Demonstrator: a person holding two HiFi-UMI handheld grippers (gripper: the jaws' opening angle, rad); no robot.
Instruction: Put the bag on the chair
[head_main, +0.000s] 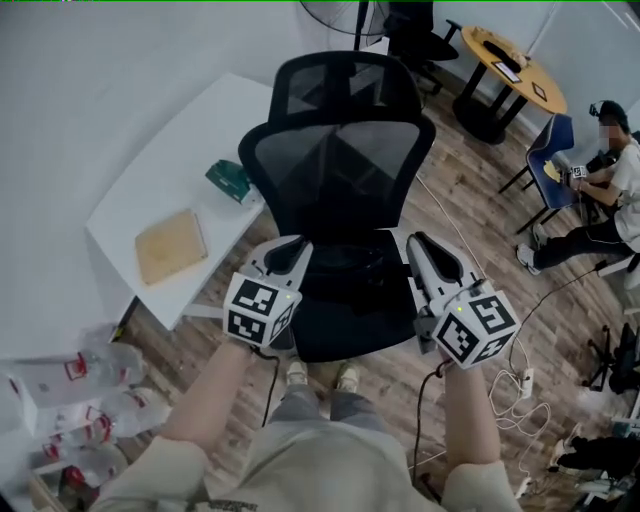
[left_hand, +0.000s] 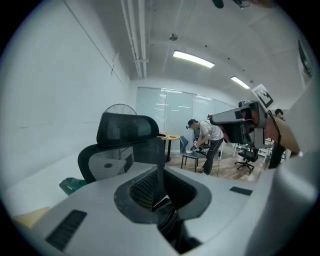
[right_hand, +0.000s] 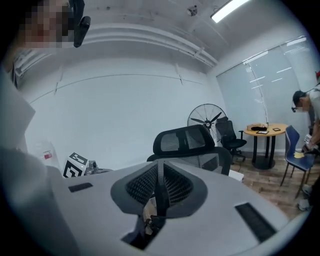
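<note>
1. Black mesh office chair (head_main: 340, 165): stands upright on the wood-plank floor (head_main: 470, 190). Its seat faces the person and its back is next to the white rectangular bench (head_main: 150, 165).
2. Black bag (head_main: 345, 262): lies on the rear half of the chair seat, between the two claws. It is dark against a dark seat, so its outline is hard to trace in the head view.
3. Left claw (head_main: 289, 250): held over the left edge of the seat. The jaws are closed. In the left gripper view, a dark glossy fold of the bag runs out from between them.
4. Right claw (head_main: 427, 250): held over the right edge of the seat, level with the left claw. The jaws are closed on a thin dark strip of the bag, which shows between the ribbed pads in the right gripper view.
5. Bench load: a flat tan wooden board (head_main: 170, 245) lies near the front edge. A green packet (head_main: 232, 181) lies at the edge beside the chair back. The two are apart.
6. Lower left of the head view: a group of clear plastic bottles with red labels (head_main: 75, 395).
7. Floor, right of the person: a white power strip (head_main: 522, 383) with white cables.
8. Background: a round wooden table (head_main: 510, 65), with a seated person (head_main: 605, 190) on the floor area beyond it.
</note>
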